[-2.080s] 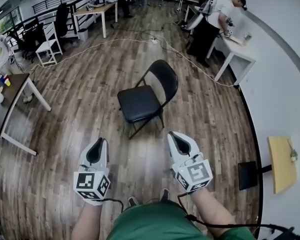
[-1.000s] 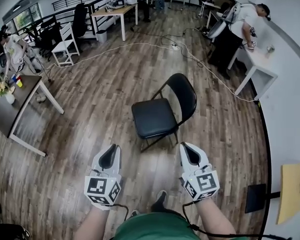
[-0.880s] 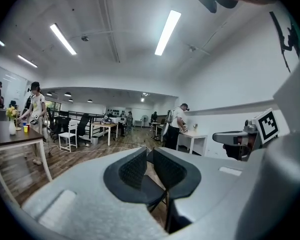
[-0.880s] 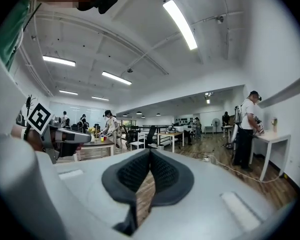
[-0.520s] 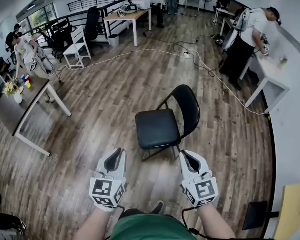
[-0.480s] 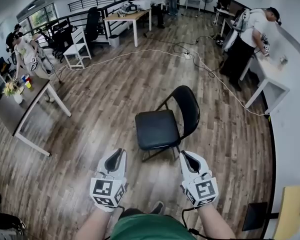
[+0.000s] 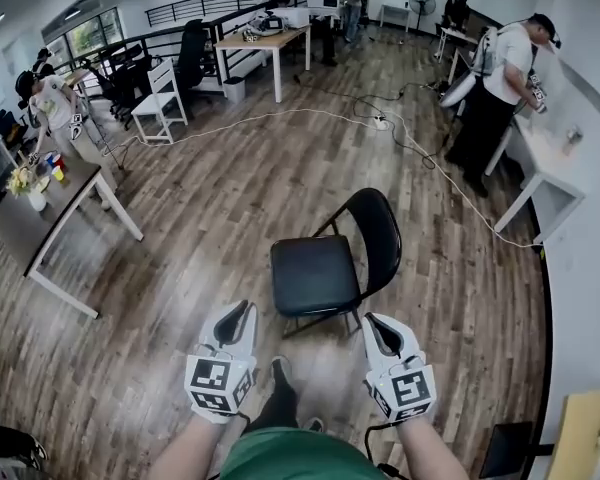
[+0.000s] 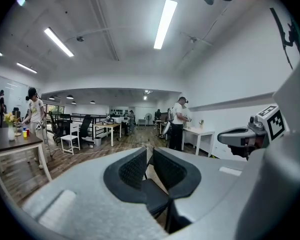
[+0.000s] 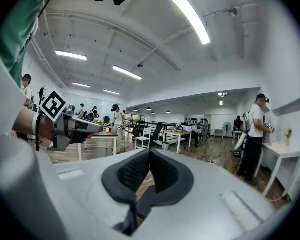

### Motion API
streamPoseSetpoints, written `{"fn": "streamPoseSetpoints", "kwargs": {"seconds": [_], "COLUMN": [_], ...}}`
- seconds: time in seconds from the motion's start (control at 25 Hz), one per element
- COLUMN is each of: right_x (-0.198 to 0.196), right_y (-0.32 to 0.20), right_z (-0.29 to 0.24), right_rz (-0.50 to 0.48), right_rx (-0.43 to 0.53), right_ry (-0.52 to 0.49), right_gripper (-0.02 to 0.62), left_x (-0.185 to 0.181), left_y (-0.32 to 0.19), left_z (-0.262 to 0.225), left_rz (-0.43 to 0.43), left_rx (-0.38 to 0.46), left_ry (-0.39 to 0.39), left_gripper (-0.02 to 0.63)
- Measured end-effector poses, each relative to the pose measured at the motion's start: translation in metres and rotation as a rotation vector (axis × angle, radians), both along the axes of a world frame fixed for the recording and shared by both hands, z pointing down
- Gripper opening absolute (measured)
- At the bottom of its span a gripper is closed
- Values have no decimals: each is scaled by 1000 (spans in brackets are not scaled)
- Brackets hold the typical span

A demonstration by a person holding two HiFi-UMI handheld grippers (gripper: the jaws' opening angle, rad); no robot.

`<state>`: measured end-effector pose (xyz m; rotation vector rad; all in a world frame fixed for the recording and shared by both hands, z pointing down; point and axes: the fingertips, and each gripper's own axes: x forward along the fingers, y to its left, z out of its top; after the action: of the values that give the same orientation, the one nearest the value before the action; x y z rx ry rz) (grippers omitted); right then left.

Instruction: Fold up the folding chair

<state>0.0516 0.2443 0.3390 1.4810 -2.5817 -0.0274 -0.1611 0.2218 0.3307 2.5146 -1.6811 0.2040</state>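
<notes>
A black folding chair (image 7: 315,273) stands unfolded on the wood floor, its backrest (image 7: 381,230) towards the right. Both grippers hover just short of its front edge, apart from it. My left gripper (image 7: 240,313) is off the seat's near left corner, jaws together with only a slit, nothing between them. My right gripper (image 7: 376,322) is off the near right corner, jaws shut and empty. In the left gripper view the chair seat (image 8: 154,193) shows past the left gripper (image 8: 150,156). The right gripper (image 9: 150,156) points level into the room.
A dark table (image 7: 40,213) with a flower vase stands at left. A white desk (image 7: 550,158) with a person (image 7: 495,88) bent over it is at right. A cable (image 7: 450,183) runs across the floor behind the chair. My foot (image 7: 285,393) is between the grippers.
I have walked nearer to the chair, which now sits closer below me. Both grippers moved forward with me, still shut. A foot has stepped forward between them.
</notes>
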Motion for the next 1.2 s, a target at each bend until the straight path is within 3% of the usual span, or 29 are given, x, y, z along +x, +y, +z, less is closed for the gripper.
{"fn": "streamPoseSetpoints", "kwargs": {"seconds": [0.24,0.44,0.76,0.84,1.0,1.2], "right_x": [16,24,-3,-8,-8,7], "right_y": [-46,-116,-225,-245,-278,-305], "right_z": [7,23,48,52,53,53], "right_rz": [40,92,132,143,184,254], "right_rx": [-13,-50,-135,-167,-247,-268], "right_ry": [50,76,112,90,-51,-41], "right_gripper": [3,3,3,3,3,3], "left_x": [10,13,-13,-20,-25,-34], "left_y": [-68,-140,-259,-283,-320,-351], "left_z": [19,41,66,72,93,115], "left_rz": [32,82,142,145,176,169], "left_rx": [-12,-42,-73,-57,-46,-75], "left_ry": [26,26,24,8,-40,-17], "left_gripper": [46,46,12,11,11,12]}}
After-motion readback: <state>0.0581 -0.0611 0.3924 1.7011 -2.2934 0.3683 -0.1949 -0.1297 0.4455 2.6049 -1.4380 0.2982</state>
